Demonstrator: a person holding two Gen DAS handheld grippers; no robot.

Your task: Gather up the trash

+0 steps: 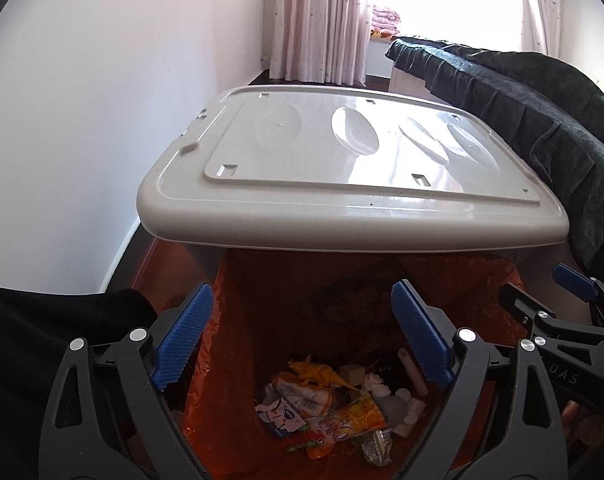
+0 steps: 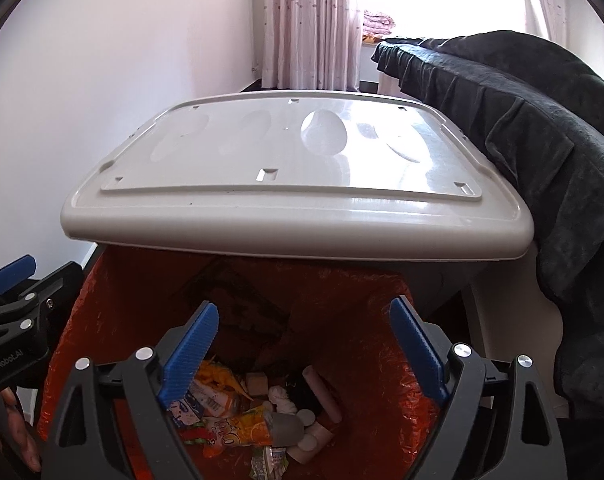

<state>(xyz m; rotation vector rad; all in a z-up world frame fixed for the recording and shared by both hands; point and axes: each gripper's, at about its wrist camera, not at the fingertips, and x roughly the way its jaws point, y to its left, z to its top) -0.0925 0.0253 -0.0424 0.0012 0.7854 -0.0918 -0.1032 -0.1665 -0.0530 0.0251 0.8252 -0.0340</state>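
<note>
A bin lined with an orange bag [image 1: 270, 320] [image 2: 353, 320] stands open below both grippers, its grey lid [image 1: 341, 168] [image 2: 294, 184] raised behind the opening. At the bottom lies trash [image 1: 329, 408] [image 2: 254, 412]: snack wrappers, a yellow toy dinosaur [image 1: 317, 374], small white and grey pieces. My left gripper [image 1: 302, 336] hangs over the bin, open and empty. My right gripper [image 2: 303, 344] hangs over it too, open and empty. Each gripper shows at the edge of the other's view: the right one [image 1: 557, 312], the left one [image 2: 18, 292].
A white wall [image 1: 82, 120] runs along the left. A bed with a dark blanket [image 1: 541, 120] [image 2: 541, 140] stands at the right, close against the bin. Curtains [image 1: 317, 20] and a bright window are at the back. A dark sleeve [image 1: 42, 312] lies at lower left.
</note>
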